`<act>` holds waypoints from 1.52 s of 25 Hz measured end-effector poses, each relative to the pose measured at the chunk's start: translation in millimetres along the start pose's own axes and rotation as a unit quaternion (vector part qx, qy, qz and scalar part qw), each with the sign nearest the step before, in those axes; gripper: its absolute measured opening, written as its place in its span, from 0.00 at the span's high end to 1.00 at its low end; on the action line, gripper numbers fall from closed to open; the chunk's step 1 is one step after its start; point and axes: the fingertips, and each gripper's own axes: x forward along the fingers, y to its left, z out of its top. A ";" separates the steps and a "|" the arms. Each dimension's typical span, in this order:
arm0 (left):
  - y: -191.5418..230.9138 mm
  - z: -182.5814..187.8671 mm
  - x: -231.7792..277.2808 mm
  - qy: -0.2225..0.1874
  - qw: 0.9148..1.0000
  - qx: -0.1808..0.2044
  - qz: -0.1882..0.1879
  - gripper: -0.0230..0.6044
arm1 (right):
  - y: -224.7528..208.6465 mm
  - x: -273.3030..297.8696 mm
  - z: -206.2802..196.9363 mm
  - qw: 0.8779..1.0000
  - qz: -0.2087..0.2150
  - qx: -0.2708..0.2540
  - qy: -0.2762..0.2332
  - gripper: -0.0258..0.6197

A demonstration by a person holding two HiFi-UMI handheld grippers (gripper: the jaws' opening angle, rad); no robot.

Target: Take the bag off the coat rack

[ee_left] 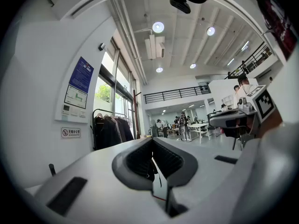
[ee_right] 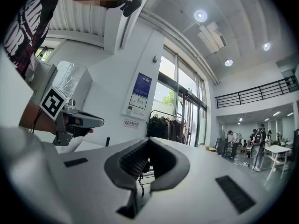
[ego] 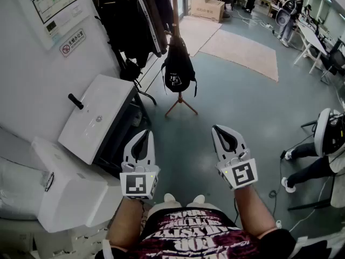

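1. The bag (ego: 178,69) is black. It hangs on the wooden pole of the coat rack (ego: 180,97), above the spread feet, which stand on the floor (ego: 242,107).
2. Beside the coat rack, toward the wall, we see dark coats (ego: 132,15) hanging on a separate rail.
3. The left gripper (ego: 144,139) has its jaws pressed together, and we see nothing between them. It points level toward the coat rack and is well apart from the bag.
4. The right gripper (ego: 223,136) also has its jaws closed together on nothing. It is also level and well apart from the bag.
5. The two grippers are side by side over the floor. A white cabinet (ego: 97,117) stands near the left gripper, against the wall.
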 end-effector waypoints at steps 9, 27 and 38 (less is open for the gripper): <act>48.7 -6.2 -9.4 -0.006 1.000 -0.010 -0.012 0.95 | 42.4 40.2 9.1 1.000 0.013 -0.001 0.020 0.96; 85.9 -32.3 -14.6 -0.016 0.999 -0.020 -0.039 0.96 | 70.8 65.5 -2.8 0.996 -0.032 -0.014 0.084 0.97; 81.3 -46.2 37.5 -0.004 0.998 -0.038 -0.047 0.95 | 48.5 91.8 -39.1 0.993 0.027 -0.002 0.118 0.96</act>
